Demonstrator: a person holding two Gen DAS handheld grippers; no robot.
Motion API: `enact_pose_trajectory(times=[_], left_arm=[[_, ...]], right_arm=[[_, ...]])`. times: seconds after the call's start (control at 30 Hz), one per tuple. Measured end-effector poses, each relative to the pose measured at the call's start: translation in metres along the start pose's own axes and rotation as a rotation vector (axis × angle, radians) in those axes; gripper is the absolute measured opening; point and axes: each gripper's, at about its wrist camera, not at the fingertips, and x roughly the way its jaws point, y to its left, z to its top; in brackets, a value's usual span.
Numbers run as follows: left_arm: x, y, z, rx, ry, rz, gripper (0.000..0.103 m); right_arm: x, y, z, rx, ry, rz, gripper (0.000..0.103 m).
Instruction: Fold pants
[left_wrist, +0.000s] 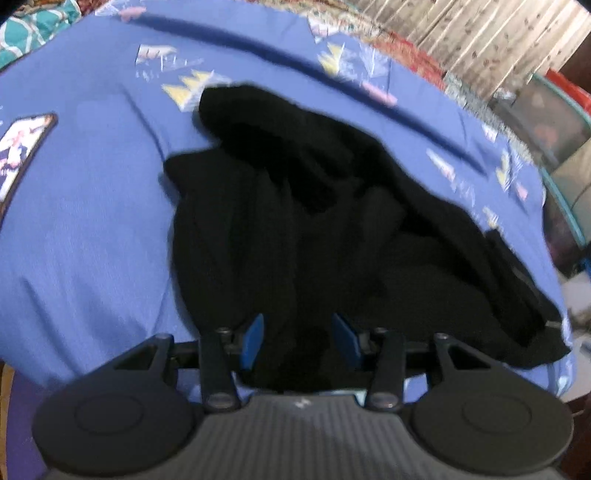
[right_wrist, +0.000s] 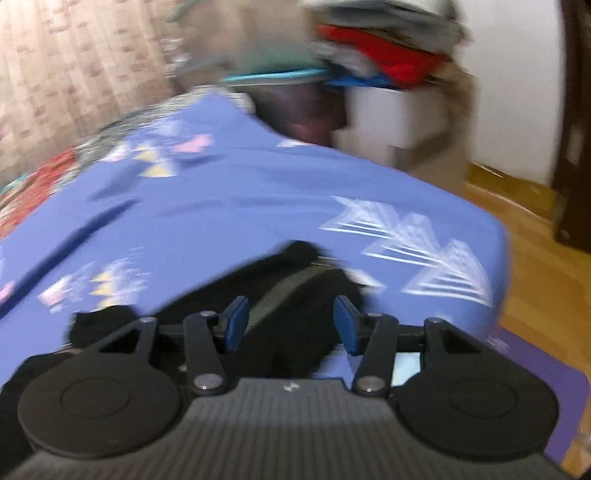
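Left wrist view first: black pants (left_wrist: 295, 221) lay crumpled in a heap on the blue patterned bedsheet (left_wrist: 92, 221), running from near the far yellow triangle print all the way back to the camera. Left gripper (left_wrist: 298, 339) sat right over the near end of the heap, blue pads (left_wrist: 255, 341) partly apart, dark fabric filling the gap between them. Couldn't tell whether the pads actually pinched the cloth or just straddled it, everything too black and blurry down there. Striped curtain (left_wrist: 461, 44) off at the top right.

Right wrist view, heavily smeared: right gripper (right_wrist: 291, 325) with jaws roughly half open, blue pads (right_wrist: 236, 323) clear of each other. A bunched black end of the pants (right_wrist: 291, 280) with a grey-green waistband strip (right_wrist: 284, 291) lay between and just beyond the fingers, nearer the left pad, not visibly squeezed. Same blue sheet (right_wrist: 258, 192) beyond, close to its edge, wooden floor (right_wrist: 535, 266) to the right, and a pile of red and blue clothes (right_wrist: 384, 62) on a white box in the background.
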Motion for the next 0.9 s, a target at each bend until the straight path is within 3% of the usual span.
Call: enact_pose_trajectory(times=[0.27,0.43,0.67,0.77,0.9], left_arm=[[0.004,0.001,-0.01,0.031,-0.009,-0.005,0.042],[0.004,0.004,-0.012,0.031,-0.013,-0.019,0.042],[-0.006,0.007,-0.006,0.027,-0.023,-0.057,0.043],[-0.033,0.013,0.011,0.054,-0.104,-0.105,0.043],[-0.065,0.013,0.048,0.145,-0.249,-0.059,0.044]], right_arm=[[0.001,0.085,-0.032,-0.204,0.049,0.193,0.053],[-0.002,0.109,-0.047,-0.322,0.054,0.221,0.053],[0.001,0.106,-0.042,-0.323,0.053,0.219,0.053],[-0.002,0.107,-0.039,-0.346,0.039,0.22,0.052],[-0.008,0.117,-0.031,-0.436,-0.012,0.237,0.048]])
